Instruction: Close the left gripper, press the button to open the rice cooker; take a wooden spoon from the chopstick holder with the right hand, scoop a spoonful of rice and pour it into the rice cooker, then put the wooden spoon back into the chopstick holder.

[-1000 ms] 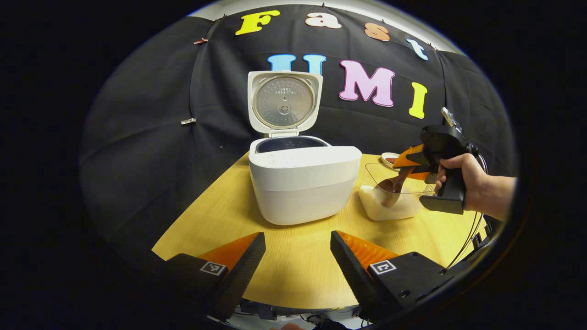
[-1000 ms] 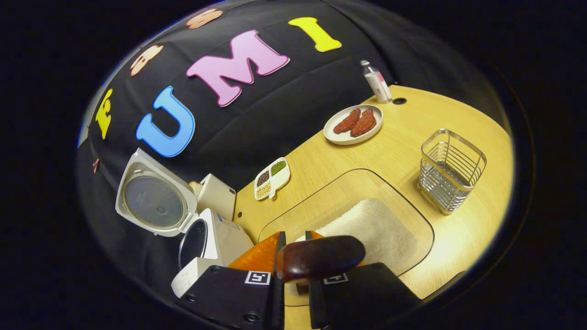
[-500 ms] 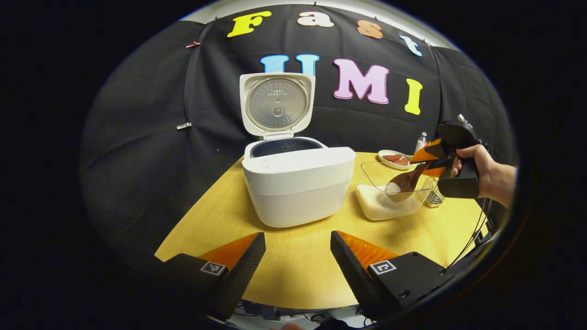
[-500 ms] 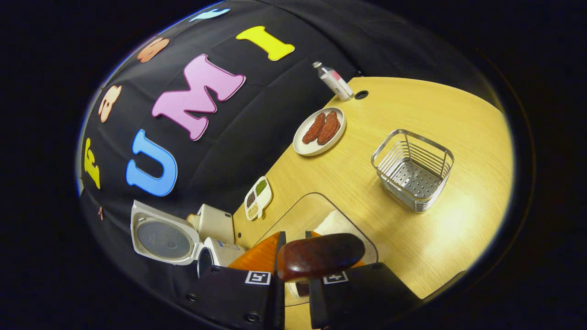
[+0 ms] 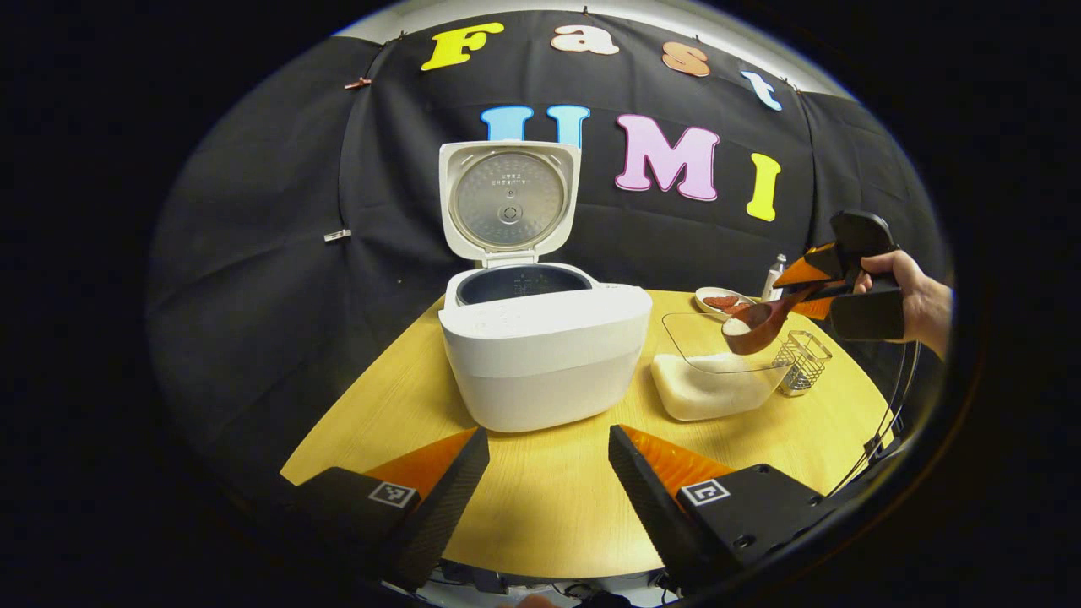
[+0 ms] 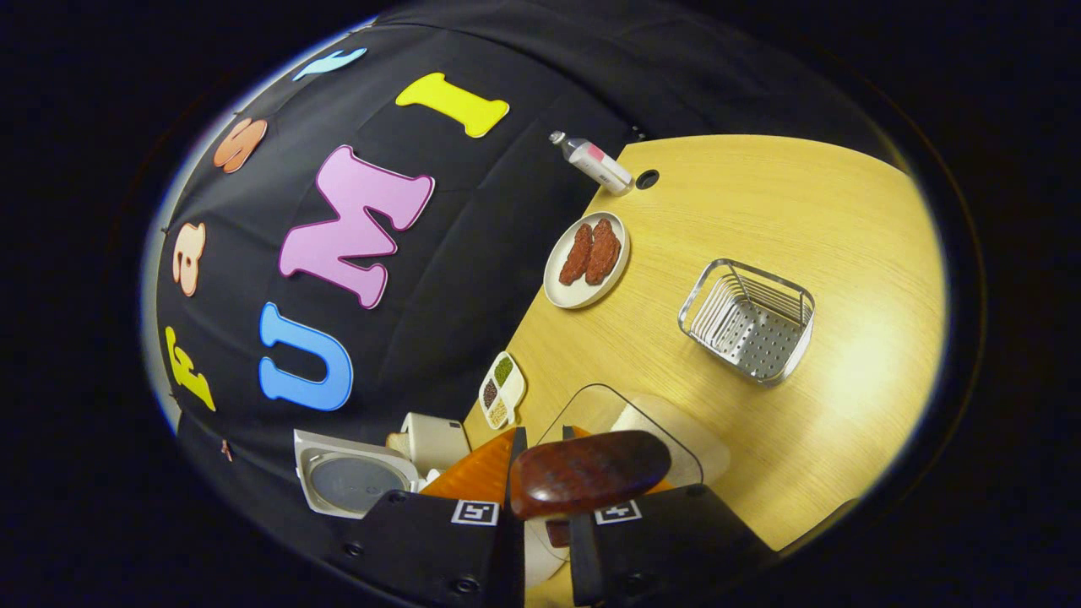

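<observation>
the left gripper (image 5: pixel 549 469) hovers low over the near edge of the bench (image 5: pixel 549 498), its fingers spread wide with nothing between them. straight ahead of it stands the rice cooker (image 5: pixel 545 359), lid (image 5: pixel 509 201) swung upright and the dark inner pot exposed. ahead and to its right sits a clear tub of rice (image 5: pixel 709 384), and just past that the wire chopstick holder (image 5: pixel 801 361), a plate with two reddish pieces (image 5: pixel 722 300) and a small bottle (image 5: pixel 773 274) near the booth wall.

the right gripper (image 5: pixel 815 283), held by a hand (image 5: pixel 916 291), hangs above the tub, pinching the handle of the wooden spoon (image 5: pixel 756 325); the bowl of the spoon carries a small heap of rice and is clear of the tub.

in the right gripper view, the spoon handle (image 6: pixel 587 473) sits clamped between the fingers close to the camera. beyond it lie the tub (image 6: pixel 667 426), the holder (image 6: pixel 747 321), the plate (image 6: pixel 587 257), the bottle (image 6: pixel 591 160) and a divided dish of grains (image 6: pixel 501 390); the cooker lid (image 6: pixel 355 481) is off to its left. nothing stands between spoon and cooker. the bottle's label is too small to read.
</observation>
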Demonstrator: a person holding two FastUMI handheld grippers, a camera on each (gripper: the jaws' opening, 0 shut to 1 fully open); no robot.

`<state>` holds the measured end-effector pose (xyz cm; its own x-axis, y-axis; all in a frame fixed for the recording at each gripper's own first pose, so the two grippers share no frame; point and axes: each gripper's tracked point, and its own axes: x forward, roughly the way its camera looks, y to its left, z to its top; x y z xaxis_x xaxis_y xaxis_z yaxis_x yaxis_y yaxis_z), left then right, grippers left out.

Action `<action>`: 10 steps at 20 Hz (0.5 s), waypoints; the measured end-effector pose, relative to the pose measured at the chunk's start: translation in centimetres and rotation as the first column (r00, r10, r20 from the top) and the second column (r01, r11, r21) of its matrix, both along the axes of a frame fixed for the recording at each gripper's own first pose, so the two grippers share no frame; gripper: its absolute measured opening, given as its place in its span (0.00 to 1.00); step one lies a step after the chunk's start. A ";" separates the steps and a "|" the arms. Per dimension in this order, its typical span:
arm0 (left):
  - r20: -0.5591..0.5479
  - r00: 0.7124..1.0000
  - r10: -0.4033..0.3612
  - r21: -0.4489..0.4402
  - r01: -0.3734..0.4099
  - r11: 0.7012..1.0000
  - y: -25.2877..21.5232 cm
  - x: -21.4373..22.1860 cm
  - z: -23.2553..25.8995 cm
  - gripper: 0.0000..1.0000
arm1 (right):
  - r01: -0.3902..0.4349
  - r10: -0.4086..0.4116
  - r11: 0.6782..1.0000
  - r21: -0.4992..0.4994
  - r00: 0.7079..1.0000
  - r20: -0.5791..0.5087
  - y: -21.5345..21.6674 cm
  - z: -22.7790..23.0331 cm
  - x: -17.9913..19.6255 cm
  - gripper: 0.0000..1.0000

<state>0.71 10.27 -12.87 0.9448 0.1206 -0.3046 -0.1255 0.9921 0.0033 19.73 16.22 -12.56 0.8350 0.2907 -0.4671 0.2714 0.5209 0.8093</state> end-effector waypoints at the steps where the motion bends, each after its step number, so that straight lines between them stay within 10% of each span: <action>1: -0.003 1.000 0.002 -0.004 -0.002 1.000 0.1 -0.1 -0.1 0.98 | -0.002 0.002 1.000 0.014 1.000 0.004 0.4 0.7 0.0 0.21; 10: 0.024 0.999 0.025 -0.033 -0.024 0.999 1.3 -1.3 0.4 0.98 | -0.106 0.097 0.989 0.103 0.991 0.095 8.1 8.3 1.5 0.21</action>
<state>-0.56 11.57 -12.46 0.9490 0.1341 -0.2854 -0.1493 0.9883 -0.0321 21.20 24.37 -4.25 0.8356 0.4206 -0.3534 0.1455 0.4508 0.8807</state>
